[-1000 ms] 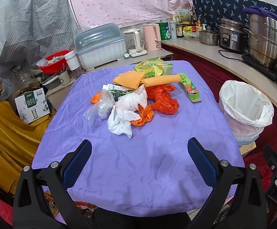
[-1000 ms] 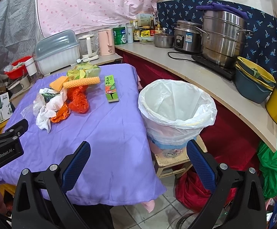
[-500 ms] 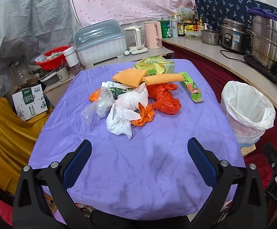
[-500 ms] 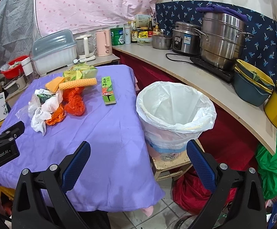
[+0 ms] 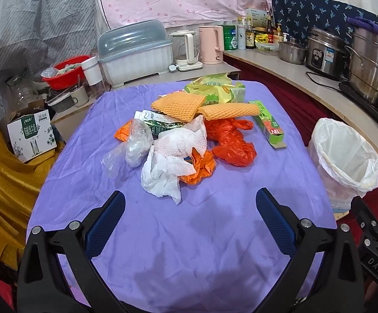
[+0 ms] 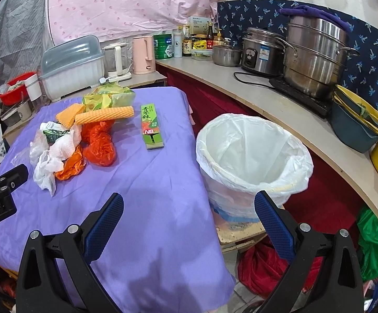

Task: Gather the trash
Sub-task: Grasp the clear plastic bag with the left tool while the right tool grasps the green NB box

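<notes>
A pile of trash lies mid-table on the purple cloth (image 5: 189, 234): white crumpled paper (image 5: 168, 167), a clear plastic bag (image 5: 134, 143), orange wrappers (image 5: 199, 167), a red plastic bag (image 5: 230, 140), orange foam nets (image 5: 228, 110), a yellow-green snack bag (image 5: 215, 88) and a green box (image 5: 268, 125). A bin with a white liner (image 6: 251, 156) stands right of the table. My left gripper (image 5: 190, 221) is open and empty, short of the pile. My right gripper (image 6: 189, 221) is open and empty over the table's right edge, near the bin.
A counter (image 6: 280, 104) with steel pots (image 6: 314, 54), a rice cooker and bottles curves behind the bin. A dish box (image 5: 134, 52), kettles and a red basin (image 5: 66, 70) stand behind the table. A carton (image 5: 32, 133) and yellow cloth lie left.
Both grippers have moved slightly forward toward the table; the pile and bin appear a little nearer. Both stay open and empty.
</notes>
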Tool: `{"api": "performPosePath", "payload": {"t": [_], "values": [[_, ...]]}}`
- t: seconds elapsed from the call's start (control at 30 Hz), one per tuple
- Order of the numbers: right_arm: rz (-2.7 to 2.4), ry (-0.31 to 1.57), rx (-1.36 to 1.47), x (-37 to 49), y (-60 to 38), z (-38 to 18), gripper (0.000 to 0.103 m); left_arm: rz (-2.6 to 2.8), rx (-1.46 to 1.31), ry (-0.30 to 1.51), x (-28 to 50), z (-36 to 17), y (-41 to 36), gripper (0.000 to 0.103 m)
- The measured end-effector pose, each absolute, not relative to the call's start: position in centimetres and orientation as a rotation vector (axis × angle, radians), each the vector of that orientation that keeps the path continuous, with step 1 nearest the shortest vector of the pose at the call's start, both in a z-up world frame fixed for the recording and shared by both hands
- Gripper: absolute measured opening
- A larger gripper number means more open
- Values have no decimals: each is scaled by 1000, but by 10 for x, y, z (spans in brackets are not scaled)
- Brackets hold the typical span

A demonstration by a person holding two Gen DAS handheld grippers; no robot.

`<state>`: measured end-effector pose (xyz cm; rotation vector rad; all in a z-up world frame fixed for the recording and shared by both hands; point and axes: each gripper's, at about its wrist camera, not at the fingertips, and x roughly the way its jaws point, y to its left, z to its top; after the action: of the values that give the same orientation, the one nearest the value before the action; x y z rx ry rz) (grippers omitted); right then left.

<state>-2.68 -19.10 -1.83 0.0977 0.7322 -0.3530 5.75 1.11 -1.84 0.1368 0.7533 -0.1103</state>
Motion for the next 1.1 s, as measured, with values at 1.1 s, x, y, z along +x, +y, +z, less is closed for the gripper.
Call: {"api": "performPosePath", "payload": {"t": [1.1], "values": [[-272,830,107,160,-178,-82,90,10,8,875,230,-88,109,79]]}}
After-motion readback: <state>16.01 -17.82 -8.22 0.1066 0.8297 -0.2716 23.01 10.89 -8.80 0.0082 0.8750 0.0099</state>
